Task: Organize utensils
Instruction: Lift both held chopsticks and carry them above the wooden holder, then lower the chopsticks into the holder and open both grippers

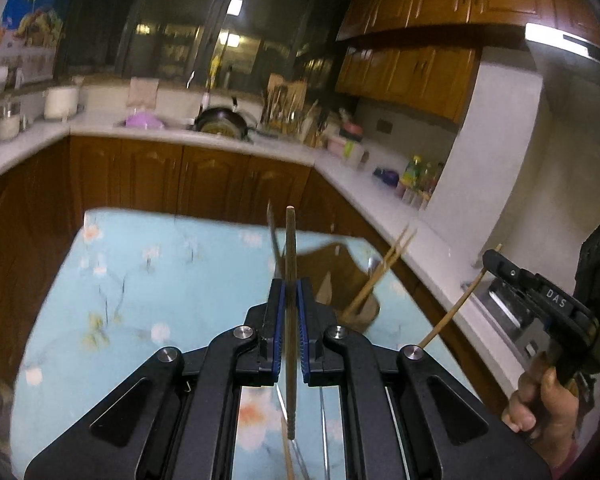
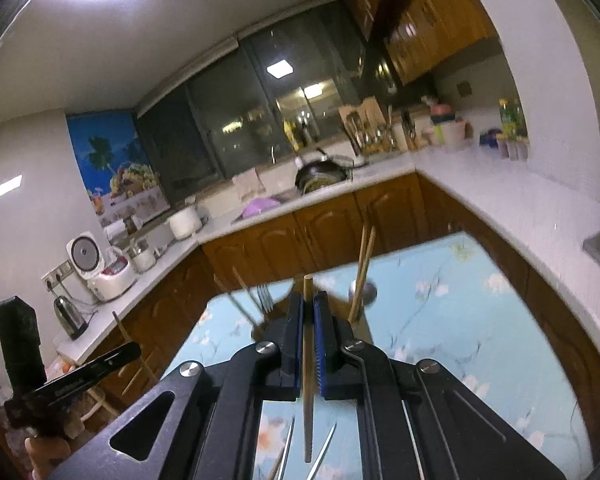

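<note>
My left gripper (image 1: 290, 286) is shut on a dark wooden chopstick (image 1: 290, 248) that points up, above the blue floral table (image 1: 160, 280). My right gripper (image 2: 308, 300) is shut on a lighter wooden chopstick (image 2: 308, 356); it also shows at the right of the left wrist view (image 1: 488, 258). A wooden utensil holder (image 1: 360, 308) stands on the table beyond the left gripper, with two chopsticks (image 1: 384, 268) and a spoon in it. In the right wrist view those chopsticks (image 2: 364, 264), a spoon (image 2: 370, 292) and a fork (image 2: 265, 296) rise just past my fingers. More metal utensils (image 2: 288, 452) lie on the table under the grippers.
A white L-shaped counter (image 1: 380, 192) on brown cabinets surrounds the table. It carries a pan (image 1: 220, 122), a knife block (image 1: 288, 96), bottles (image 1: 420, 176), a rice cooker (image 2: 104, 268) and a kettle (image 2: 70, 316).
</note>
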`<act>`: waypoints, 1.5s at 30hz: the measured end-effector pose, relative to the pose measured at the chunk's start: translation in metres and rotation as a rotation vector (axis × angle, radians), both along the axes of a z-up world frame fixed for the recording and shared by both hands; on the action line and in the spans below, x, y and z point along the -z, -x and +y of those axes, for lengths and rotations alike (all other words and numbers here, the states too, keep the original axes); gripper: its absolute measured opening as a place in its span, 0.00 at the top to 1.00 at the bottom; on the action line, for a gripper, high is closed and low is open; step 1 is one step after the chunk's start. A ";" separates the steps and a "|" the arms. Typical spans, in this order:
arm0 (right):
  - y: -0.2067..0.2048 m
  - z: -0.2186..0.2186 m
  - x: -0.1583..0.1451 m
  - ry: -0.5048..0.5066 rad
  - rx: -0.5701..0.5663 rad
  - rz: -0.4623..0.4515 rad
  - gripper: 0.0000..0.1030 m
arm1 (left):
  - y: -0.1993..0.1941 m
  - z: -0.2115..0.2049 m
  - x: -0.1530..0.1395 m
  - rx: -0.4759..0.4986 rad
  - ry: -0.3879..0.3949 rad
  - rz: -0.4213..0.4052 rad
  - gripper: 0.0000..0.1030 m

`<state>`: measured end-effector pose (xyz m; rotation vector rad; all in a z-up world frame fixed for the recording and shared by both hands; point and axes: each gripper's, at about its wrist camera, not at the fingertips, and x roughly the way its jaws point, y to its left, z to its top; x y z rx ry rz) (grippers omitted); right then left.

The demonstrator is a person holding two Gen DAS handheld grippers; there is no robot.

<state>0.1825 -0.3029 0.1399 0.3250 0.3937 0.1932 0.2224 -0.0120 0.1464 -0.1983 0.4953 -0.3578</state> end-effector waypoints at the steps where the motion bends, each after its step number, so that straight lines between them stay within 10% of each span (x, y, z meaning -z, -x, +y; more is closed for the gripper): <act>1: -0.003 -0.002 -0.009 0.001 0.008 -0.024 0.95 | -0.005 -0.001 -0.010 -0.005 0.004 -0.031 0.95; 15: -0.064 -0.007 -0.063 0.058 0.105 -0.179 0.95 | -0.083 -0.025 -0.056 -0.124 0.043 -0.238 0.95; 27: -0.084 0.001 0.005 0.081 0.100 -0.092 0.95 | -0.112 -0.036 0.031 -0.135 0.040 -0.097 0.95; 45: -0.092 -0.001 0.033 0.067 0.075 0.002 0.95 | -0.119 -0.047 0.067 -0.113 -0.018 0.024 0.93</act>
